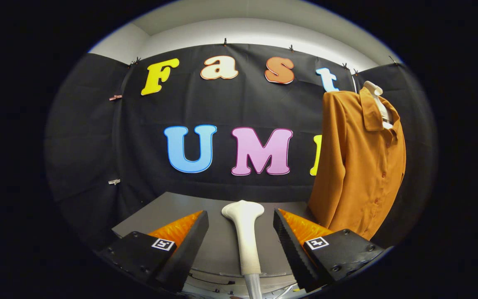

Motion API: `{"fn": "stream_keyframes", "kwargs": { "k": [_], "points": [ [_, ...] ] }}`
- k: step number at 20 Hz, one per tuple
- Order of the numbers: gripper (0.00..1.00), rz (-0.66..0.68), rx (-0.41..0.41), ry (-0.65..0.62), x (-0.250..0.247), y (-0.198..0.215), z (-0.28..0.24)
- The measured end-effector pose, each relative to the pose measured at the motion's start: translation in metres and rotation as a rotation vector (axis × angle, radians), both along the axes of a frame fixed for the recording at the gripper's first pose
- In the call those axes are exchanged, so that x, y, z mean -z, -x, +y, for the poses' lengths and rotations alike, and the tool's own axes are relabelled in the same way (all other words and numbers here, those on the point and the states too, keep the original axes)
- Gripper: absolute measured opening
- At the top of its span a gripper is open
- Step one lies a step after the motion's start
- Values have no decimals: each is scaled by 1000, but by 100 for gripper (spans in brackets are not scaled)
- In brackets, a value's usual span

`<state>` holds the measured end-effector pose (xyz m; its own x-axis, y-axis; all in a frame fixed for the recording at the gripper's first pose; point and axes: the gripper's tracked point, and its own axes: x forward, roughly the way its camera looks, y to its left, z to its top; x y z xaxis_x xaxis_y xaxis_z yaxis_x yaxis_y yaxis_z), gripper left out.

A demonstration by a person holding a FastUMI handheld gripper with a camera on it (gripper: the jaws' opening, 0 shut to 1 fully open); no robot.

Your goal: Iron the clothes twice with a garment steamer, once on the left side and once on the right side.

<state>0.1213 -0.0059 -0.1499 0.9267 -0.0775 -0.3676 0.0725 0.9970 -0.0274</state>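
Biggest risk here imo: the claw [241, 245] is spread wide open with the garment steamer [245, 236] standing between its fingers, touching neither, so closing off-centre could knock it over on the desk [218, 245]. Steamer's a pale, slim wand with a flared head, upright. The orange shirt [357, 166] hangs on a hanger beyond the right finger, looks buttoned and fairly smooth.

grey table [168, 216], white steamer [245, 232] standing on it
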Motion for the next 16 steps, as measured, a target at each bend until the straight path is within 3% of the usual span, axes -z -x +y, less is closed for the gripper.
{"fn": "stream_keyframes", "kwargs": {
  "k": [8, 16],
  "points": [
    [99, 197, 18, -16, 69, -31, -13],
    [99, 353, 29, -3, 120, -37, -17]
  ]
}}
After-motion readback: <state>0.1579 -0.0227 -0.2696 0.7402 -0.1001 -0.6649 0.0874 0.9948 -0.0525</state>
